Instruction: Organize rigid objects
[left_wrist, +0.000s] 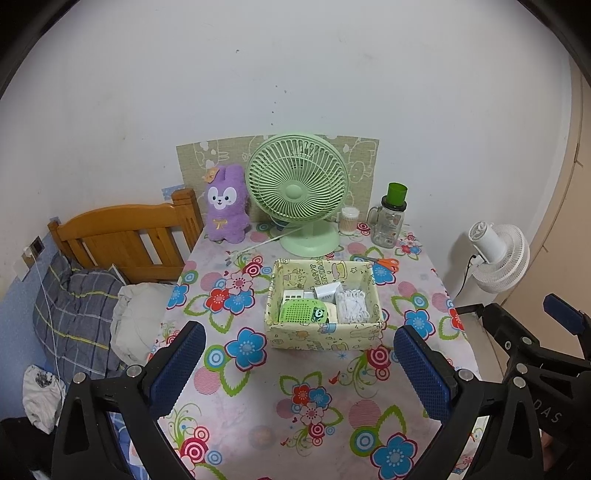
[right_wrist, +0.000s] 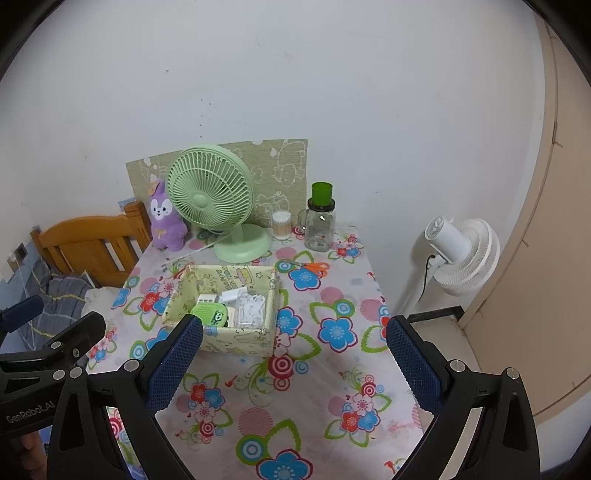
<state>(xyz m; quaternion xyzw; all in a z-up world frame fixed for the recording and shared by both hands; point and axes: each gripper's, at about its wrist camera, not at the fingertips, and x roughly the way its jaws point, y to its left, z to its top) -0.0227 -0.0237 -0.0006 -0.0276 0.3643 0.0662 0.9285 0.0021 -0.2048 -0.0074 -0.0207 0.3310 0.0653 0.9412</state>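
Note:
A yellow-green fabric box (left_wrist: 325, 338) (right_wrist: 240, 339) stands mid-table. Inside it lie a green perforated case with a panda (left_wrist: 301, 310) (right_wrist: 210, 314), a white charger (left_wrist: 327, 290) and a white bundle (left_wrist: 352, 306). Orange-handled scissors (left_wrist: 384, 263) (right_wrist: 314, 267) lie on the cloth behind the box to the right. My left gripper (left_wrist: 299, 369) hovers open over the near table, short of the box, with nothing between its fingers. My right gripper (right_wrist: 295, 365) is open and empty too, just right of the left one.
Along the back stand a green desk fan (left_wrist: 295, 188), a purple plush (left_wrist: 225, 205), a cotton swab tub (left_wrist: 349, 219) and a glass jar with a green cup on top (left_wrist: 389, 221). A wooden bed headboard (left_wrist: 122, 236) is at left, a white floor fan (right_wrist: 458, 254) at right.

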